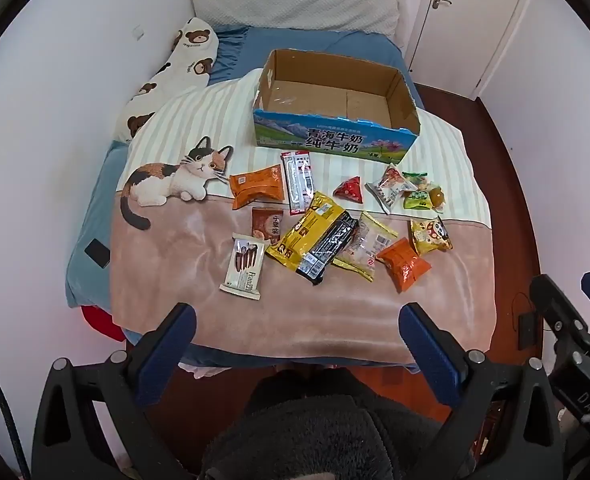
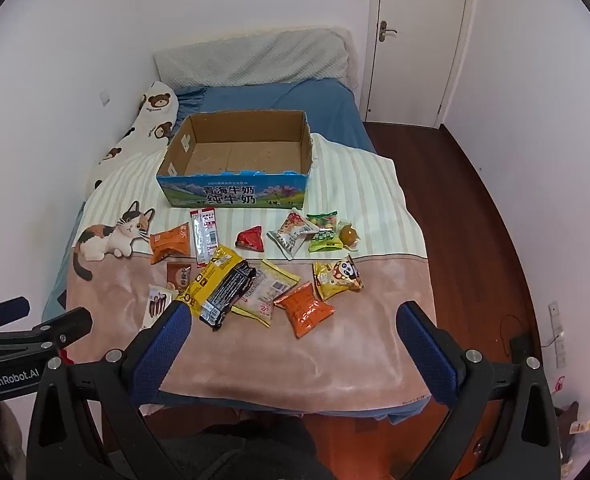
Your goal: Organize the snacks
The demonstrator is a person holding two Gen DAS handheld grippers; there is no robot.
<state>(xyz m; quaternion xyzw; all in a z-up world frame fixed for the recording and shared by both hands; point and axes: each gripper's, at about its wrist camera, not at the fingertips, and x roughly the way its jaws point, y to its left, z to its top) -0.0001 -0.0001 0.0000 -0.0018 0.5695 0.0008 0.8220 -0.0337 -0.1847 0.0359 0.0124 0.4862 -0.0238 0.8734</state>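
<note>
bed blanket (image 1: pixel 215 320): mixed bright snack packets (image 1: pixel 327 232), scattered, some overlapping.

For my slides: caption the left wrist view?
Open left gripper above snack packets scattered before an empty milk carton box.

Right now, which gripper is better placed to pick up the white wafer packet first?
Left. The white wafer packet lies just ahead of the open left gripper; the open right gripper has it outside its left finger.
</note>
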